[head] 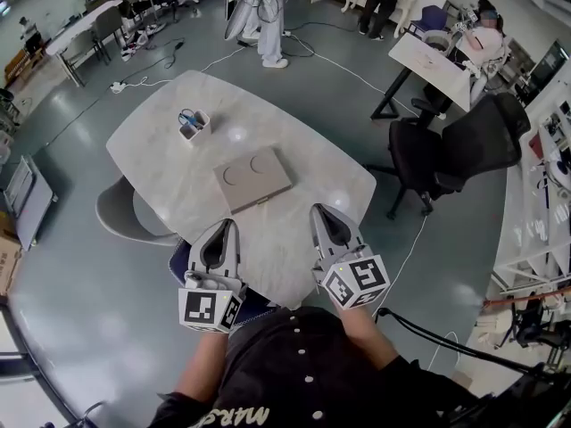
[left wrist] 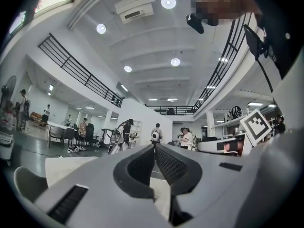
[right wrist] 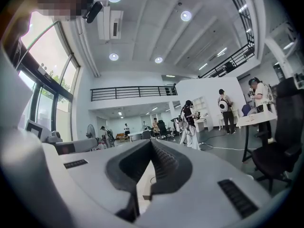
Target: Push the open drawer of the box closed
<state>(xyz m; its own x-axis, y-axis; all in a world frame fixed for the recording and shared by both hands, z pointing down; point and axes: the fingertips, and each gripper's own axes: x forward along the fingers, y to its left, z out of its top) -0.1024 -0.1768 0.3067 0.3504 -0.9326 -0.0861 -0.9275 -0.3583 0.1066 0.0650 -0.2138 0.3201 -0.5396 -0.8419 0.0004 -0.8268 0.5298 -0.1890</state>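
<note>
All fingers [left wrist: 168,167] clenched empty, left gripper [head: 227,226], right gripper [head: 319,210], pale table [head: 169,163] bearing tan box [head: 252,178], grey floor [head: 294,69]

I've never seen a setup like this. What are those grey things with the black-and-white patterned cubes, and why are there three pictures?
No robot here: a person holds tongs in each hand. The wide picture comes from a camera on the person's head, looking down; the other two come from cameras riding on each pair of tongs. The left tongs and right tongs are both shut and hold nothing. On the pale table lie a flat tan box and, farther off, a small white holder with something blue in it.
</note>
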